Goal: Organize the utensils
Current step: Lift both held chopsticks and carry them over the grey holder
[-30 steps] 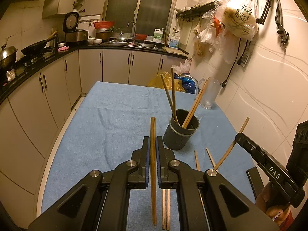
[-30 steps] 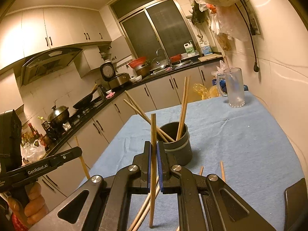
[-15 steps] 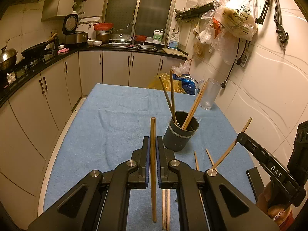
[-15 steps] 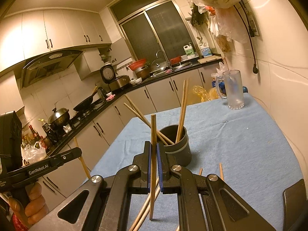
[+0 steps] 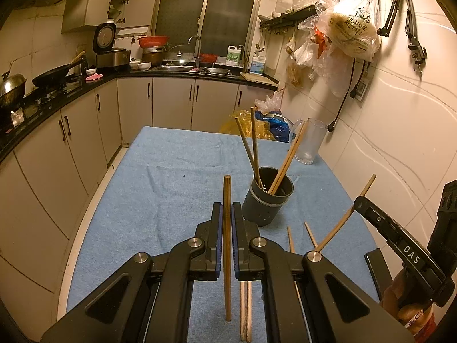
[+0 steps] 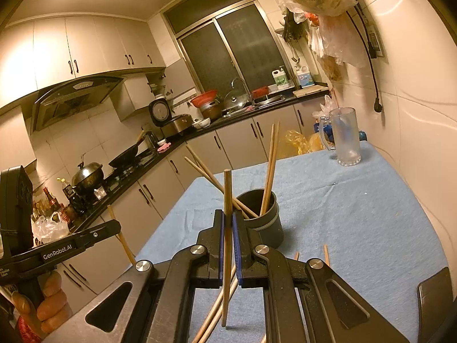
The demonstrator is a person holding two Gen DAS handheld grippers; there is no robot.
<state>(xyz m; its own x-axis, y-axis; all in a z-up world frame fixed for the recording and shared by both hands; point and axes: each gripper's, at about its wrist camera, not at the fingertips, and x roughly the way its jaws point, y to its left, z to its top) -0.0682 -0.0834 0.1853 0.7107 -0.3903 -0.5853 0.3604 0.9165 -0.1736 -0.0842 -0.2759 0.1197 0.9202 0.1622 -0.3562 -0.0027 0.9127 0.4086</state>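
Note:
A dark grey holder cup [image 5: 267, 203] [image 6: 264, 217] stands on the blue cloth with several wooden chopsticks leaning in it. My left gripper [image 5: 227, 208] is shut on one upright chopstick [image 5: 227, 243], just left of and short of the cup. In the same way, my right gripper [image 6: 228, 214] is shut on another chopstick [image 6: 227, 191] in front of the cup. Loose chopsticks [image 5: 245, 308] [image 6: 217, 311] lie on the cloth beneath the jaws, and others [image 5: 290, 238] [image 6: 325, 254] lie near the cup. In each view the other gripper [image 5: 400, 245] [image 6: 71, 245] shows at the side.
A clear glass mug [image 5: 310, 140] [image 6: 344, 140] stands at the far right of the table [image 5: 171, 165], close to the tiled wall. Kitchen cabinets and a black counter run along the left and back. Plastic bags hang on the wall at the upper right.

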